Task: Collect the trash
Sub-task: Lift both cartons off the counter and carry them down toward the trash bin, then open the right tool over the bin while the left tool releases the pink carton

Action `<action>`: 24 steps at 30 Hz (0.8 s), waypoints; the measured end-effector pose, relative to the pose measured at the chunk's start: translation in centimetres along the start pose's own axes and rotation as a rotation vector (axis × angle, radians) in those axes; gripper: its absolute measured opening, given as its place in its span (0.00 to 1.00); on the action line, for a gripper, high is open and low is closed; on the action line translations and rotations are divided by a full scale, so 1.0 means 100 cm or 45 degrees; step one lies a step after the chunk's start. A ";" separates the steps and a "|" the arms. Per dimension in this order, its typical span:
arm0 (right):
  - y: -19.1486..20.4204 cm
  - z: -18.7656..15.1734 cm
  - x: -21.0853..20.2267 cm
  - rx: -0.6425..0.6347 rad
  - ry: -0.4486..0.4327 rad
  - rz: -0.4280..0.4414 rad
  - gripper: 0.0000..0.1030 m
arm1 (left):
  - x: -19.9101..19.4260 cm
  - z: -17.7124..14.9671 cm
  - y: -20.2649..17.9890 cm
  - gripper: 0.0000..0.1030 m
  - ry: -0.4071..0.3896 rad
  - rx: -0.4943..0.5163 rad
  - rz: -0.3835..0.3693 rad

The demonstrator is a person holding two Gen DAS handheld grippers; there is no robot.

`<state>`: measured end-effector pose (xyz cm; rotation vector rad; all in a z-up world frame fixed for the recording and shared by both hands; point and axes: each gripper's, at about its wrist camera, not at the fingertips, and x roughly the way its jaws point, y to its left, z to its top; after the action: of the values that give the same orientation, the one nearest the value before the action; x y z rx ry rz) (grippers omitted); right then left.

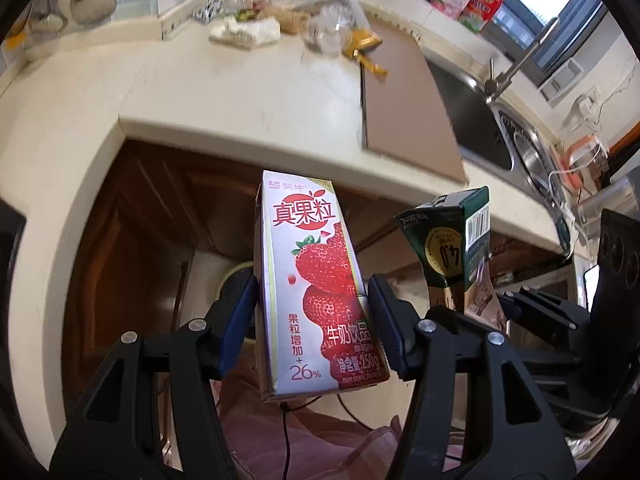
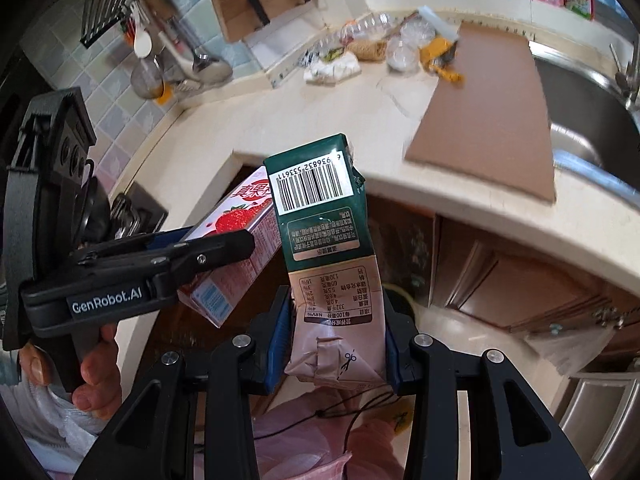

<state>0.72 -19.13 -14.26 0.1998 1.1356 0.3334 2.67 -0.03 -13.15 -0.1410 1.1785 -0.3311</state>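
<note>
Your left gripper [image 1: 312, 312] clamps the strawberry milk carton [image 1: 316, 280] upright, your right gripper [image 2: 334, 340] pinches the crumpled green carton [image 2: 332, 248] likewise, both long axes pointing away from you, off the counter [image 1: 240, 92] edge, pink bag [image 2: 304, 432] directly below.

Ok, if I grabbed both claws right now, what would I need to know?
Left claw: shut on the strawberry milk carton, held off the counter.
Right claw: shut on the green and brown drink carton, crumpled, also held off the counter.
Both cartons hang in front of the counter edge, over the pink bag below.
Done: two cartons picked up.
Left: probably drop both in the bag, then fetch the pile at the back of the counter: crumpled white paper, clear plastic cups, yellow wrapper.
</note>
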 end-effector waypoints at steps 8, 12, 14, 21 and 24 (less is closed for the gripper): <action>-0.026 -0.040 0.062 0.098 0.186 0.026 0.38 | 0.056 -0.047 0.031 0.53 0.174 -0.057 0.055; -0.040 -0.064 0.112 0.155 0.289 0.024 0.38 | 0.096 -0.067 0.051 0.53 0.236 -0.059 0.099; -0.048 -0.076 0.137 0.189 0.334 0.022 0.38 | 0.124 -0.081 0.061 0.53 0.253 -0.049 0.125; -0.076 -0.117 0.244 0.282 0.466 -0.024 0.38 | 0.227 -0.115 0.093 0.53 0.349 -0.050 0.119; -0.088 -0.129 0.297 0.320 0.493 -0.041 0.38 | 0.281 -0.129 0.112 0.53 0.403 -0.071 0.120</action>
<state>1.64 -16.87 -47.70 0.3477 1.5636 0.2035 2.35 2.20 -45.99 -0.0824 1.5033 -0.2426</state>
